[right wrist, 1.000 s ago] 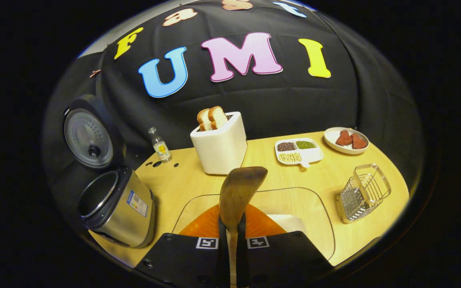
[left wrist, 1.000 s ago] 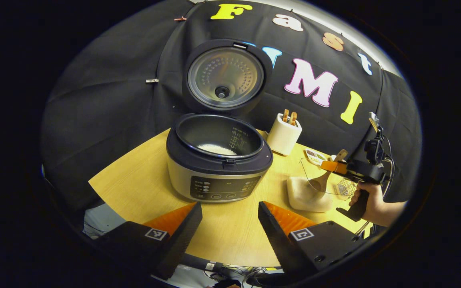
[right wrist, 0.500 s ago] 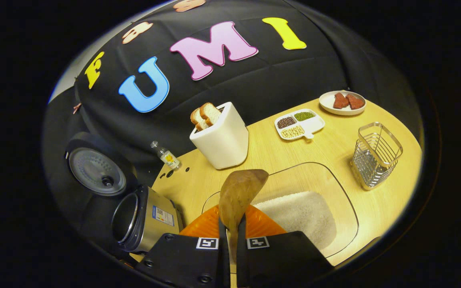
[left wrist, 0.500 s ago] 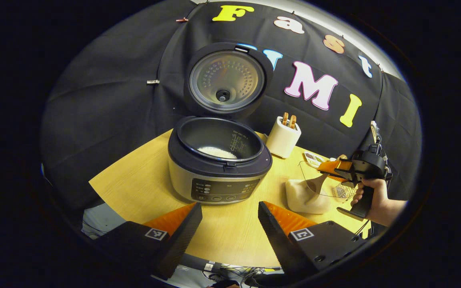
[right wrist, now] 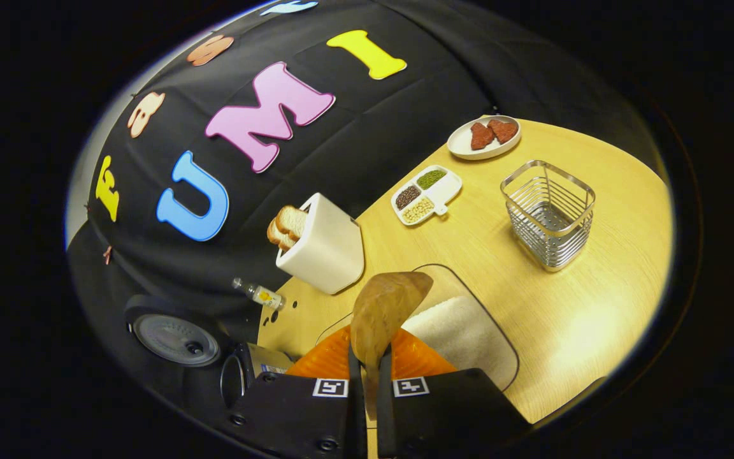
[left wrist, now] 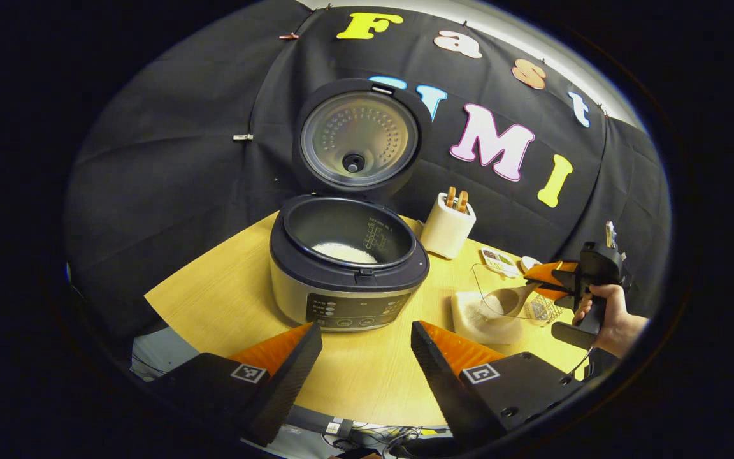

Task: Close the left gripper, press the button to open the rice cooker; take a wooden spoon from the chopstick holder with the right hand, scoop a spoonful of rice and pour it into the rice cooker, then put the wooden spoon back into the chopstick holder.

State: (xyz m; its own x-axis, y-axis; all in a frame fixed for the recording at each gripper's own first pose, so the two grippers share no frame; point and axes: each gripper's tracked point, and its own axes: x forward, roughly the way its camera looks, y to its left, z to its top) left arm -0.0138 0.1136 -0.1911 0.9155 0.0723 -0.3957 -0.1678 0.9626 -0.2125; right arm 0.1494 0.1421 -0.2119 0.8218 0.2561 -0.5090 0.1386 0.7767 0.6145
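The brown wooden spoon, clamped in the right gripper, has been tilted down into the clear rice container; scooping is judged underway. The left gripper is held wide apart before the opened silver rice cooker.

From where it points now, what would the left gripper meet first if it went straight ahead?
Most likely the rice cooker: its front panel sits just beyond the open left gripper, with bare table between. Depth is hard to judge.
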